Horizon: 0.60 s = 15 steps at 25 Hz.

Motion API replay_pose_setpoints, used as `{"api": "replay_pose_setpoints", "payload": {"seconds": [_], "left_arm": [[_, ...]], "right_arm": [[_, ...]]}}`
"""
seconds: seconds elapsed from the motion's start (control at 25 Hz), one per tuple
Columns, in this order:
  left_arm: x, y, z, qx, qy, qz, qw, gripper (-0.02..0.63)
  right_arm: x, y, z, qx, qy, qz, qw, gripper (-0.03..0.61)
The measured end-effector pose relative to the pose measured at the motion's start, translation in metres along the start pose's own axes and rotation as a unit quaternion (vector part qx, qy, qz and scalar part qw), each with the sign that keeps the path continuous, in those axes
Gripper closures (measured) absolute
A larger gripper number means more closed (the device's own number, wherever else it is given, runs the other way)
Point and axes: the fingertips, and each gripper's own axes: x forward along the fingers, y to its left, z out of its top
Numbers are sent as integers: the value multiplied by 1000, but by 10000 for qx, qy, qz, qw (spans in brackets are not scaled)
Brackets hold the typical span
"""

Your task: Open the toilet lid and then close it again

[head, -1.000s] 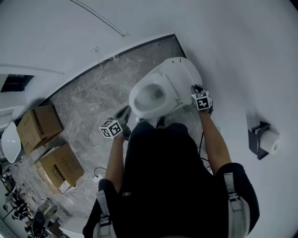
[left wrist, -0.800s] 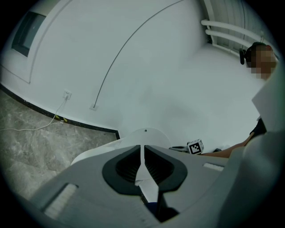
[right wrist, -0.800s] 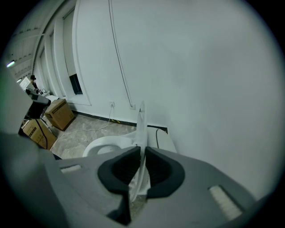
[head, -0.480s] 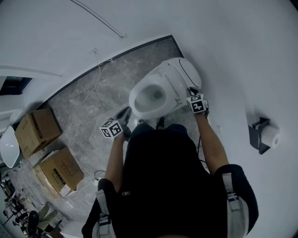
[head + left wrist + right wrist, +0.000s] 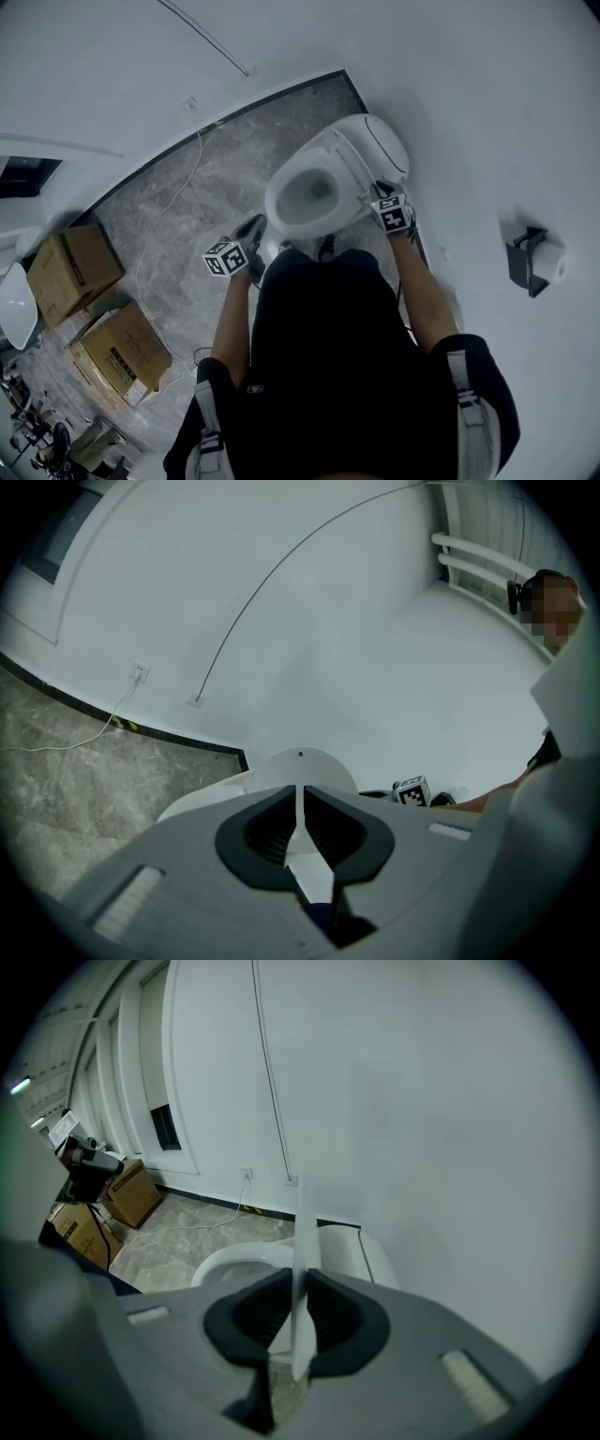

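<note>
Your toilet lid (image 5: 386,145) was up, leaning back on the wall behind the open bowl (image 5: 305,192), so it probably stayed there on its own. Your right gripper (image 5: 298,1321) sat at its side with a thin white edge (image 5: 298,1241) between the fingers. They'd just been easing apart but looked closed on it; lid rim or seat, I couldn't tell. Your left gripper (image 5: 300,832) hung back, fingers nearly together on nothing, since this looked like a one-hand job.
</note>
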Motion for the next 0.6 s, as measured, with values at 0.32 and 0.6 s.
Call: {"api": "replay_pose_setpoints", "payload": {"seconds": [0.32, 0.6], "left_arm": [[-22, 20, -5, -27, 248, -141, 9996, 580], [-44, 34, -12, -20, 503, -239, 9984, 580]], "right_arm": [[4, 48, 0, -283, 108, 7, 9995, 517], [11, 93, -2, -462, 146, -27, 9988, 505]]}}
